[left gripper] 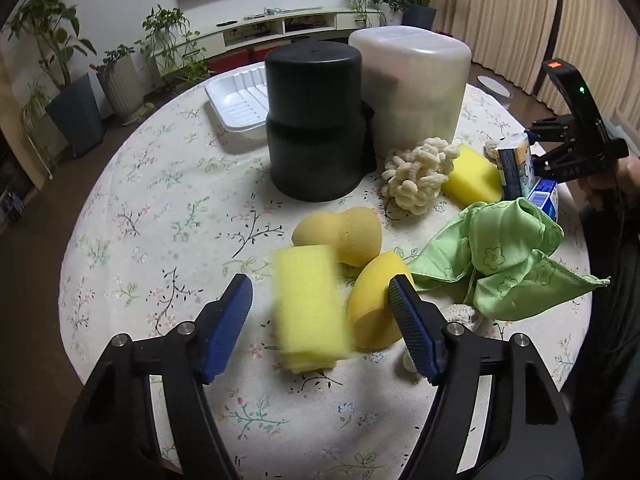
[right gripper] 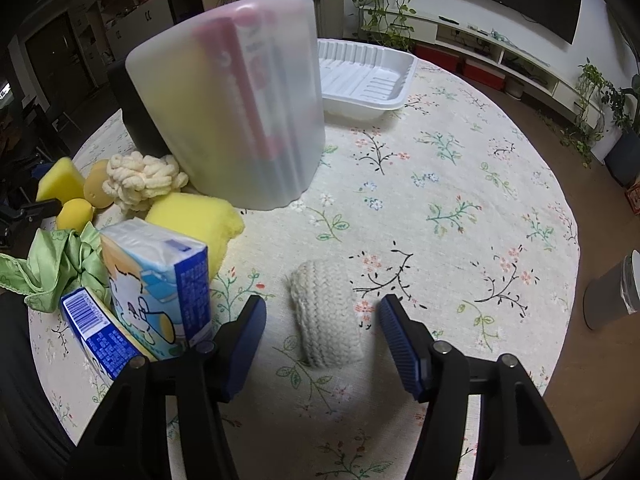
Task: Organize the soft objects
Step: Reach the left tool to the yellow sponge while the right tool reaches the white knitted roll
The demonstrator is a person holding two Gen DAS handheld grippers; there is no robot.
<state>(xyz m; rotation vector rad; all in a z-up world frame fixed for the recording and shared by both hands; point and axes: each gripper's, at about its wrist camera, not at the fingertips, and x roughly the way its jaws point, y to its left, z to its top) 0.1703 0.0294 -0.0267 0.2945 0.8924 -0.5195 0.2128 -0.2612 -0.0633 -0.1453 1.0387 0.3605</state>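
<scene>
On the round surface (left gripper: 160, 208) with its flowered cloth, the left hand-held gripper (left gripper: 320, 304) stands released, its blue pads spread to either side of a yellow rectangular sponge (left gripper: 310, 308) that looks blurred, so whether it rests on the cloth or hangs just above it cannot be told; neither pad touches it. Just right of that sponge lies a yellow rounded sponge (left gripper: 374, 304), which the right-hand pad overlaps in the left wrist view, and behind them a peanut-shaped yellow sponge (left gripper: 344, 236). A crumpled green cloth (left gripper: 504, 256) lies to the right, with a cream loopy scrubber (left gripper: 416, 176) and a yellow wedge sponge (left gripper: 474, 176) farther back, in front of a black upturned pot (left gripper: 312, 120) and a frosted white container (left gripper: 416, 84). A white plastic tray (left gripper: 236, 100) sits at the far left of these. The right hand-held gripper (right gripper: 322, 324) is likewise released, its pads apart on both sides of a cream knitted pad (right gripper: 326, 316) lying on the cloth, with gaps showing on each side. Left of it stand a tissue pack (right gripper: 160, 280) and a blue box (right gripper: 100, 332), touching one another, with a large yellow sponge (right gripper: 200, 216) behind them.
</scene>
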